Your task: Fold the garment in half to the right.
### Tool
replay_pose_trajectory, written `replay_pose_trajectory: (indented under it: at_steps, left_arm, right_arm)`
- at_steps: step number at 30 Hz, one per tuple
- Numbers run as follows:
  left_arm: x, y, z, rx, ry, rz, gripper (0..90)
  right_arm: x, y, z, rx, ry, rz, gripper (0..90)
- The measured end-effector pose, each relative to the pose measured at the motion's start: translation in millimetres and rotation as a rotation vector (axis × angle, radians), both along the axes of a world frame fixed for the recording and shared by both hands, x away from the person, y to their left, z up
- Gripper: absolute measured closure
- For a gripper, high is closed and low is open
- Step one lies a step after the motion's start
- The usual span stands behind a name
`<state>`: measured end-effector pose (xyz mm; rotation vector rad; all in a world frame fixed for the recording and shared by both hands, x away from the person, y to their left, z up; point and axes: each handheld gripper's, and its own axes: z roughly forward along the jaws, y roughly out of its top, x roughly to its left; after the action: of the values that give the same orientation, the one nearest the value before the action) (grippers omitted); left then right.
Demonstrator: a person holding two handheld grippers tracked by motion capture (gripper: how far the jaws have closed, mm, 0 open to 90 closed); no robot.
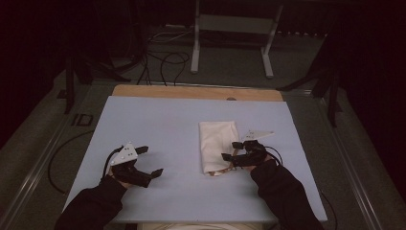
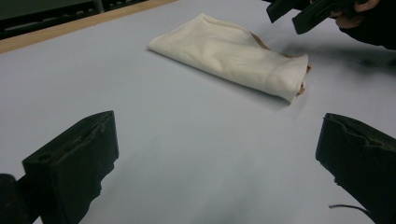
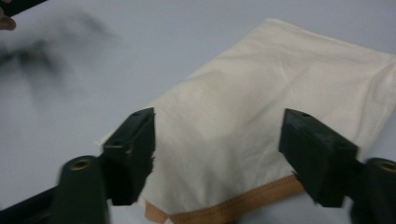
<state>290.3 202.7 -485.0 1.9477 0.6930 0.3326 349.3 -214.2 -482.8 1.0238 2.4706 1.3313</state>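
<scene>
A folded cream cloth (image 1: 218, 143) with a tan hem lies right of the middle of the pale blue mat (image 1: 158, 120). My right gripper (image 1: 230, 150) hovers at the cloth's right near corner, open, its jaws spread wide. In the right gripper view the right gripper (image 3: 219, 140) straddles the cloth (image 3: 261, 107) above its tan hem, with nothing pinched. My left gripper (image 1: 150, 161) rests at the left of the mat, open and empty. In the left gripper view the left gripper (image 2: 215, 163) faces the cloth (image 2: 233, 53), and the right gripper (image 2: 303, 11) is beyond it.
A wooden strip (image 1: 191, 92) runs along the mat's far edge. Beyond the table stand a white metal frame (image 1: 230, 28) and loose black cables (image 1: 163, 62) on the floor. Bare mat lies between the left gripper and the cloth.
</scene>
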Motion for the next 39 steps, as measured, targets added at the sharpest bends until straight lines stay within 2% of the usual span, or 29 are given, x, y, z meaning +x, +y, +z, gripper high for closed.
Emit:
replay_pose_trajectory:
  at_steps: [5,8,10,17,23,28,39]
  left_arm:
    - [-0.1,4.9,-1.6,0.005,0.008,0.004,0.2]
    - [-1.0,7.0,-1.5,0.009,0.009,0.006,0.2]
    - [-1.3,8.4,-1.2,0.010,0.007,0.010,0.2]
    - [-4.9,15.0,-2.3,0.018,0.008,0.023,0.2]
    - [-7.1,24.3,-4.9,0.026,0.013,0.043,0.2]
    - [-7.6,33.1,-7.2,0.028,0.018,0.055,0.2]
    - [-9.6,41.9,-12.1,0.057,0.042,0.058,0.2]
  right_arm:
    - [2.0,1.0,3.7,0.023,0.001,0.015,12.5]
    - [4.7,0.4,5.8,0.048,0.013,0.016,12.3]
    - [4.5,1.0,6.9,0.046,0.015,0.019,11.6]
    - [-1.5,-1.4,6.2,0.053,-0.016,0.032,9.9]
    - [-8.4,-3.5,-1.8,0.029,-0.041,0.037,9.6]
    - [-15.9,-7.7,-5.4,0.027,-0.051,0.048,9.6]
    - [-30.7,-34.5,-11.9,0.028,-0.075,0.022,9.6]
